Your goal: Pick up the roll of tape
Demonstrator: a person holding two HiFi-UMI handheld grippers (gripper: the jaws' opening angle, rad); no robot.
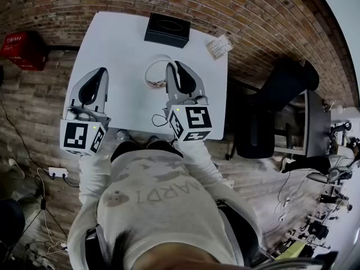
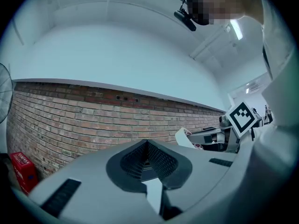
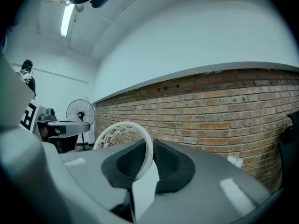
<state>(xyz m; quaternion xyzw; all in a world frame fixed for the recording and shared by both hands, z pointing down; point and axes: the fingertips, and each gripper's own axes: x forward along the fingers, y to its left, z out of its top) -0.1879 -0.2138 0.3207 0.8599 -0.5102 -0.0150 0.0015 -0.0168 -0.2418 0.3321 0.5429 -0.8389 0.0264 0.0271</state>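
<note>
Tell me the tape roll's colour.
Roll of tape: white, coloured print inside; best in right gripper view.

The flat rectangular table top (image 1: 124, 44) is showing plain white, and the low box (image 1: 167, 30) on it is showing black. The thin roll of tape (image 3: 122, 130) is showing white outside, with red and dark printed labels inside. The left gripper (image 2: 148, 146) and right gripper (image 3: 148, 143) are showing grey shells, black ribbed pads (image 3: 172, 161) and black-and-white square-marker cubes (image 1: 191, 122). The brick wall (image 2: 93, 115) is showing reddish brown.
</note>
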